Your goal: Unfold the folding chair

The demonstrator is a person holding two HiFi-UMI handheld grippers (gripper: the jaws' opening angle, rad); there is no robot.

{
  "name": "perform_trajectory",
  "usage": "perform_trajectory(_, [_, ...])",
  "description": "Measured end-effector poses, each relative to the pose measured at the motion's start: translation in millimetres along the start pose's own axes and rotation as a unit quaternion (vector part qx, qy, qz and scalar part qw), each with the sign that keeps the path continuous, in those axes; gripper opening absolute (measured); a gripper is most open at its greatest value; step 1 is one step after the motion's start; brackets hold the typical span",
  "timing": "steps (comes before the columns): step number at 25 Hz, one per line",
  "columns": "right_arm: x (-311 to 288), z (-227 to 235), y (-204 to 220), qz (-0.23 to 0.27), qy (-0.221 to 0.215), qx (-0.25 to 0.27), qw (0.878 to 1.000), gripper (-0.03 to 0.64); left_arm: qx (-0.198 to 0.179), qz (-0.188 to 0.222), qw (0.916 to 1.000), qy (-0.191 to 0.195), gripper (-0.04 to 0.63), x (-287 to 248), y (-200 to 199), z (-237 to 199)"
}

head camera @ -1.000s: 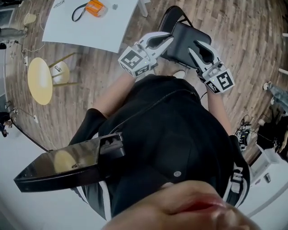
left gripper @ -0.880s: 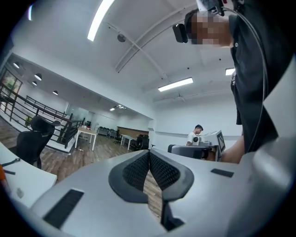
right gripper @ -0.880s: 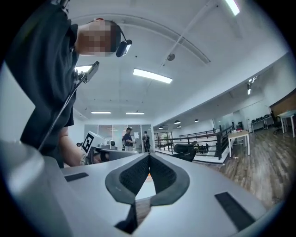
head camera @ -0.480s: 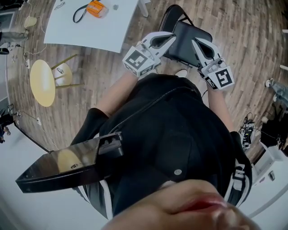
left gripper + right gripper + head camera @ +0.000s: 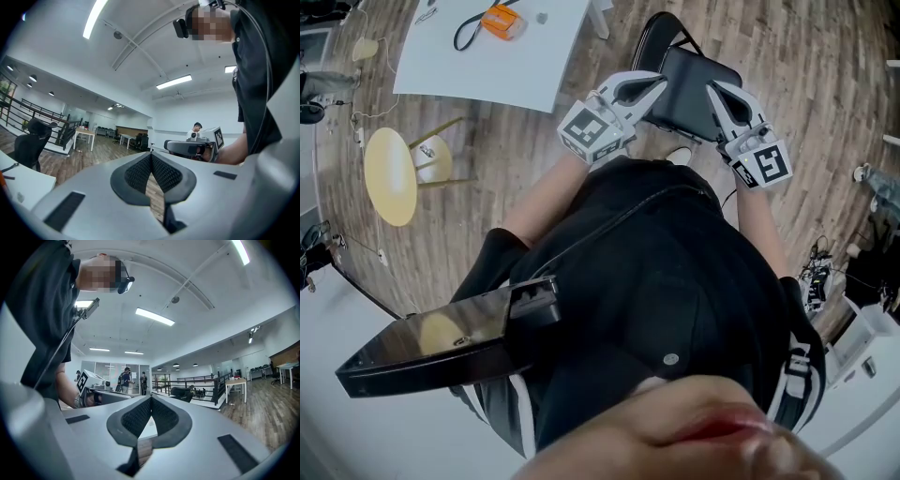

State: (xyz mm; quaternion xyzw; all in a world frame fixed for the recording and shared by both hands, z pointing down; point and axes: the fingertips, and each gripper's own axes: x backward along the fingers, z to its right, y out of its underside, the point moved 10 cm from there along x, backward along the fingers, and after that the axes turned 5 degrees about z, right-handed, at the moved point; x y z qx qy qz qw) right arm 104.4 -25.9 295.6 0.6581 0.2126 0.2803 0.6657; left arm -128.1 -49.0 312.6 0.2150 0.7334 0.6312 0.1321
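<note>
Two grippers: left gripper [image 5: 654, 86] and right gripper [image 5: 714, 91] were held level, one at each side of the seat as seen from the head view.
Left jaws: fully closed, pads [image 5: 136, 174] meeting at the tips, nothing between them.
Right jaws: fully closed, pads [image 5: 164, 417] meeting, nothing held.
Folding chair [image 5: 698, 80]: black, on the wooden floor [image 5: 825, 75] at the person's 12 o'clock, at the gripper tips. Contact could not be made out, nor whether the chair was fully open.
Risk 1: closed jaws had no hold on frame or seat, so a push with bare tips would probably skid off the smooth panel.
Risk 2: the chair stood free on the floor, so a one-sided shove could slide or tip it toward the table at 11 o'clock.
Risk 3: unequal force from the two sides could bind the hinge part-way.
Count, grippers: two.
Count, folding chair: one.
Count, white table [image 5: 487, 58]: one.
Count, orange object [image 5: 499, 15]: one, on the table beside one black looped strap [image 5: 467, 30].
Count, yellow round stool [image 5: 389, 175]: one, at 10 o'clock, well apart from the chair.
</note>
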Motion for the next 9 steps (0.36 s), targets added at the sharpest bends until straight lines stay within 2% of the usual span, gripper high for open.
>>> perform_trajectory(9, [-0.8, -5.3, 1.0, -0.007, -0.011, -0.001, 1.000, 0.008, -0.003, -0.007, 1.0000, 0.001, 0.005, -2.1, -3.9, 3.6])
